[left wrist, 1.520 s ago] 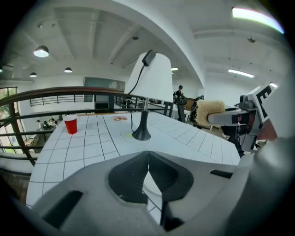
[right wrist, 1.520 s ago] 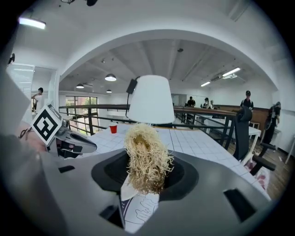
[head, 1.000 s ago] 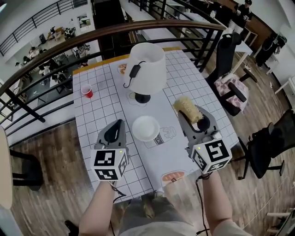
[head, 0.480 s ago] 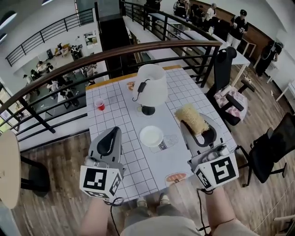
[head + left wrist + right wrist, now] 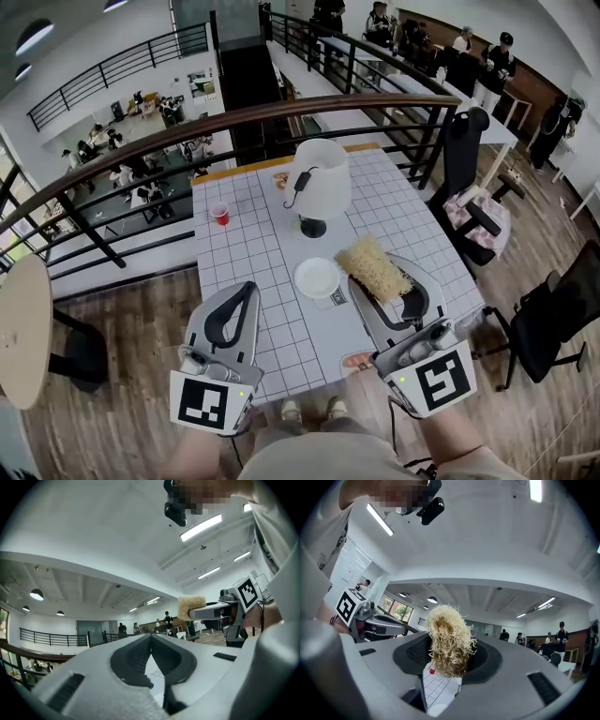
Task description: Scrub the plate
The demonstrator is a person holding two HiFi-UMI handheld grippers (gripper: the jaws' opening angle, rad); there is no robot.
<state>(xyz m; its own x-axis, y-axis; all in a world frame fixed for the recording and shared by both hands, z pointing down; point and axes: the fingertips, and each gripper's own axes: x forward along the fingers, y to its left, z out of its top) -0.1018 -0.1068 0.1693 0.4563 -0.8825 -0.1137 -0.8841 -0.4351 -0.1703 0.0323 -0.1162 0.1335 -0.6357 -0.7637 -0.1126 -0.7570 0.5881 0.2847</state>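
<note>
The white plate (image 5: 317, 277) sits empty on the gridded white table (image 5: 253, 244), in front of the lamp. My right gripper (image 5: 373, 274) is shut on a straw-coloured fibre scrubber (image 5: 372, 266), held just right of the plate; the same scrubber (image 5: 447, 641) fills the right gripper view between the jaws. My left gripper (image 5: 247, 291) is shut and empty, to the left of the plate near the table's front edge. Its jaws (image 5: 150, 638) meet at the tips and point at the ceiling. Both grippers are held apart from the plate.
A white-shaded lamp (image 5: 323, 178) stands behind the plate. A red cup (image 5: 221, 215) is at the table's far left. A dark railing (image 5: 281, 112) runs behind the table. Black chairs (image 5: 461, 141) stand on the right, and a round table (image 5: 19, 337) on the left.
Both grippers have drawn back toward me and tilted upward, away from the plate. The view has pulled back, so the table looks smaller. The scrubber stays held.
</note>
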